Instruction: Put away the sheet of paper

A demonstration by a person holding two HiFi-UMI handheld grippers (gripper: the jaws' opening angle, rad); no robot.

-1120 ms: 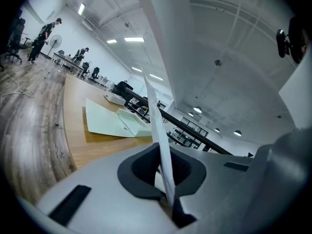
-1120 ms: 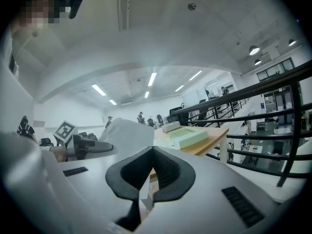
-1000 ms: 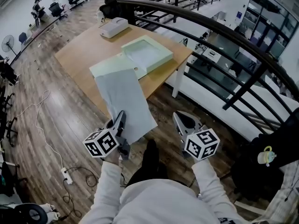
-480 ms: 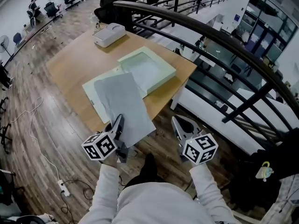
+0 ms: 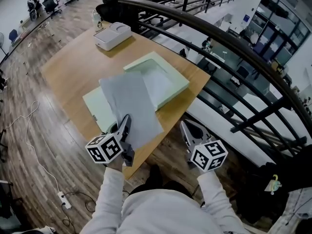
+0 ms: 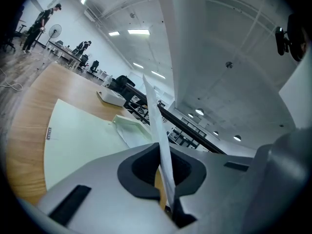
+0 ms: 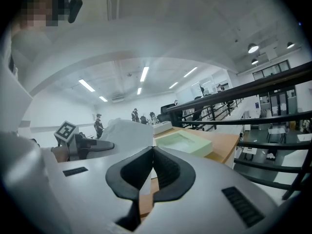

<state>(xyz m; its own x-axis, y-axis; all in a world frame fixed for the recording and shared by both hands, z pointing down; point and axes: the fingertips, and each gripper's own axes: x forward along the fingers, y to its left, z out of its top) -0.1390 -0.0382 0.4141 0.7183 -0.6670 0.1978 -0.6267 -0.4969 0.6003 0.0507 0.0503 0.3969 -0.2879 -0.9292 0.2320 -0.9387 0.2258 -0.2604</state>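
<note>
- The left gripper (image 5: 125, 126), pale grey moulded plastic with a black-and-white marker cube at its rear, has its dark ribbed pads pinched on the near edge of a thin, pale grey, rectangular sheet of paper (image 5: 130, 104); in the left gripper view the sheet rises edge-on from between the closed pads, slightly bowed
- The sheet of paper reaches away from the person over the near corner of a light brown, smooth wooden table (image 5: 73, 65); in the head view it overlaps a flat, matt, pale green rectangular board (image 5: 95, 106) and the near rim of a pale green, shallow, square-cornered tray (image 5: 178, 77) with raised walls; whether it touches either cannot be told
- The right gripper (image 5: 187, 128), of the same grey plastic, hangs just off the table's near edge, beside the left one; its jaws meet at the tips with nothing between them
- A white, rounded, box-shaped device (image 5: 113, 35) sits near the table's far end, well apart from the tray
- A dark metal railing (image 5: 195, 23) with a thick curved top bar and slim straight bars runs along the table's right side
- The floor (image 5: 29, 130) is grey-brown wooden planking; the person's sleeves (image 5: 109, 199) are white cloth
</note>
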